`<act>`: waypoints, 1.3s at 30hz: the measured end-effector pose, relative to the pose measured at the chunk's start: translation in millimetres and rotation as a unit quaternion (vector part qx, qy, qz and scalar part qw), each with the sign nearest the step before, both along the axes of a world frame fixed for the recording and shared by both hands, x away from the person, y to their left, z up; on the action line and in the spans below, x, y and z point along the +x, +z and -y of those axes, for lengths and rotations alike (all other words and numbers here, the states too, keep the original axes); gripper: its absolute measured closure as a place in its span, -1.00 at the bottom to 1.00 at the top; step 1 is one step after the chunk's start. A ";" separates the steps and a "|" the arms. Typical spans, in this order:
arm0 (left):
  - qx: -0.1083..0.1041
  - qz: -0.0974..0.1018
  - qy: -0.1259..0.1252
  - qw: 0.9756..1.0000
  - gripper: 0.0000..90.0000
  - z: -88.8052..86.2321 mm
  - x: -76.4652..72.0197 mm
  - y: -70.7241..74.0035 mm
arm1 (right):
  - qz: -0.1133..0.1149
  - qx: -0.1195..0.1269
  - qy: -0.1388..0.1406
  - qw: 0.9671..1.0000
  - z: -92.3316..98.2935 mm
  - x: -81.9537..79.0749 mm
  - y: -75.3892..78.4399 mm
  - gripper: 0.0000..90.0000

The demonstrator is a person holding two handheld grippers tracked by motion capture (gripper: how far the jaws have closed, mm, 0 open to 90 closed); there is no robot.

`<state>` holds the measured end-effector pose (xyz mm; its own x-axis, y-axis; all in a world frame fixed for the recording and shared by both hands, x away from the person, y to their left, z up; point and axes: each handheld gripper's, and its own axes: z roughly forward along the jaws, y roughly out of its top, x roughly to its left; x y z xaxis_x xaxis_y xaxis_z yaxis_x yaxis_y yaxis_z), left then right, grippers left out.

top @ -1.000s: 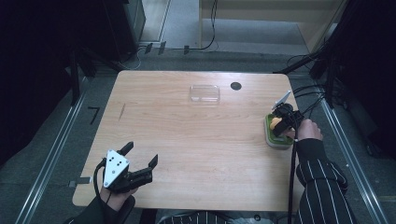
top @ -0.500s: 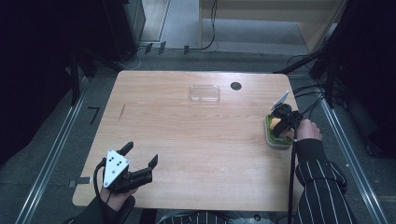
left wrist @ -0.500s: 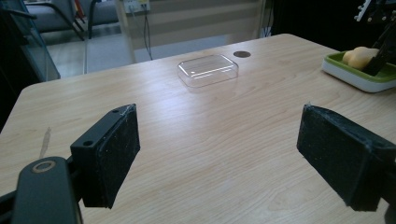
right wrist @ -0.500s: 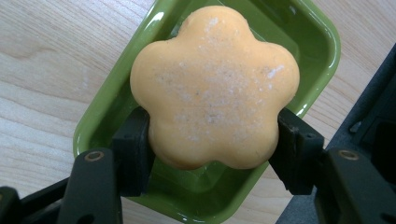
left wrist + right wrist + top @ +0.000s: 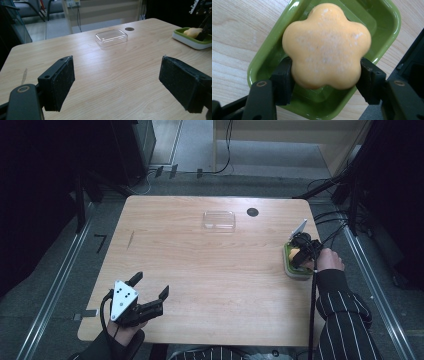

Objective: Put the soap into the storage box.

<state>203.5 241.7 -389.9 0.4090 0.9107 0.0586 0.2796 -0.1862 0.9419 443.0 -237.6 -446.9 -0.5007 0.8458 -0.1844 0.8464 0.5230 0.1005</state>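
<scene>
While clamped betw right tongs, flower soap, over green dish

A light wooden table carries a clear plastic lid near its far edge, beside a small dark round hole, and a green tray at the right edge.

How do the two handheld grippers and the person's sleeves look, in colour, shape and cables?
Both grippers are black. The left gripper carries a grey three-cornered plate with dark dots on top, and its claw has two broad, flat black pads. The right gripper trails a thin black cable and carries a pale tilted plate. The right sleeve is dark with thin white stripes; the left sleeve is dark.
</scene>
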 end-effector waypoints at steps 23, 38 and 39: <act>0.000 0.001 0.001 1.000 -0.70 -0.6 -0.2 0.1 | 0.014 0.026 -0.019 0.999 -0.4 -18.9 21.4 -0.63; 0.000 0.000 0.001 1.000 -0.70 -0.4 -0.1 0.1 | 0.007 0.040 0.000 0.999 -14.8 -54.6 30.6 -0.98; 0.000 0.000 0.001 1.000 -0.70 -0.4 -0.1 0.1 | 0.007 0.040 0.005 0.999 -15.8 -57.1 30.5 -0.98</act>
